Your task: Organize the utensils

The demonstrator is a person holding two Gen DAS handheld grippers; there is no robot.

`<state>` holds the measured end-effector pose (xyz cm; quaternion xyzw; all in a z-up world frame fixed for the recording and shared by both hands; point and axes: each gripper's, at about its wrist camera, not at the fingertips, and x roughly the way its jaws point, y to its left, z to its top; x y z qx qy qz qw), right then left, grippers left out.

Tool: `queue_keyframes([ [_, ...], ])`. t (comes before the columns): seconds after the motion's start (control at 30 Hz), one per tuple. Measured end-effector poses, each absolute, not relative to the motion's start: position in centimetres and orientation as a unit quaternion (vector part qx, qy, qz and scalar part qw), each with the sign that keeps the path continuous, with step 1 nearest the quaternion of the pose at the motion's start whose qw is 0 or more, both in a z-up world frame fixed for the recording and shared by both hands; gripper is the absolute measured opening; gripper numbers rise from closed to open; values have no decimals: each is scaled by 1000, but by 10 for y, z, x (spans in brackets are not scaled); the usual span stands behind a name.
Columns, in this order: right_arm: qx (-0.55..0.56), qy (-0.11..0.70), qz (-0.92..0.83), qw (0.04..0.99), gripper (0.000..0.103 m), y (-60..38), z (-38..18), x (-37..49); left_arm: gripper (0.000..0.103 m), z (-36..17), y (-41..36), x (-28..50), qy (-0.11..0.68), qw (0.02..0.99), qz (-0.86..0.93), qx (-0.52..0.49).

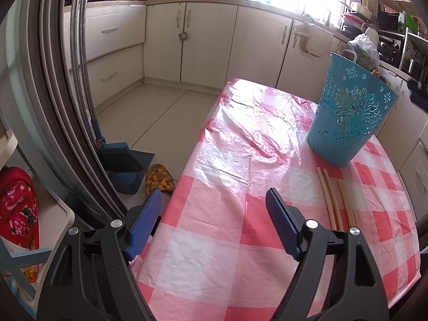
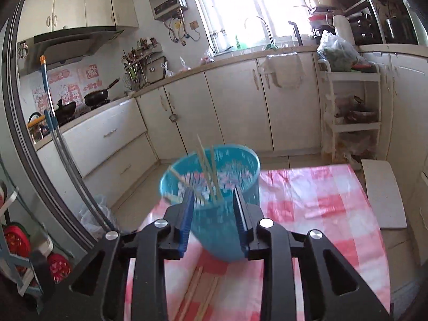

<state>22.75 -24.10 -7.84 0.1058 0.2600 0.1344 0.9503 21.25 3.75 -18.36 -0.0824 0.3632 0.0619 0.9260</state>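
Note:
A teal perforated basket point(image 1: 350, 112) stands on the table with the pink checked cloth point(image 1: 214, 254). Three pale chopsticks point(image 1: 330, 200) lie on the cloth just in front of it. My left gripper point(image 1: 213, 192) hovers open over the table's near left edge, left of those chopsticks, with nothing between its pads. In the right wrist view my right gripper point(image 2: 213, 191) is over the near rim of the basket point(image 2: 171, 171), jaws partly apart. Several chopsticks point(image 2: 204, 163) stand leaning inside the basket beyond the tips, and the pads press on none. More chopsticks point(image 2: 196, 291) lie below it.
The table's left edge drops to the floor, where a broom and dustpan point(image 1: 120, 165) and a slipper point(image 1: 159, 178) lie. Cream cabinets point(image 1: 208, 42) line the far wall. A white shelf rack point(image 2: 350, 117) and a white board point(image 2: 382, 192) stand past the table's far right.

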Motion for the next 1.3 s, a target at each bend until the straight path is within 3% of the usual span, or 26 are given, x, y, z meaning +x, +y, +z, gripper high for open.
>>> queue_keyframes([
  [0.07,89,308,135,938,30,-236,-107,205,76,-183,37,212,362,926,62,-83],
  [0.2,83,388,141,907,19,-222,-157,191,76,-183,34,209,361,928,64,-73],
  [0.33,64,411,144,898,18,-201,-173,201,76,-182,33,207,357,929,69,-65],
  [1.0,28,445,122,887,17,-179,-200,228,76,-182,40,207,357,928,67,-76],
  [1.13,26,448,123,885,8,-185,-200,227,77,-181,39,206,358,928,67,-76],
  [1.3,17,446,108,889,7,-205,-200,223,77,-182,39,207,357,929,66,-75],
])
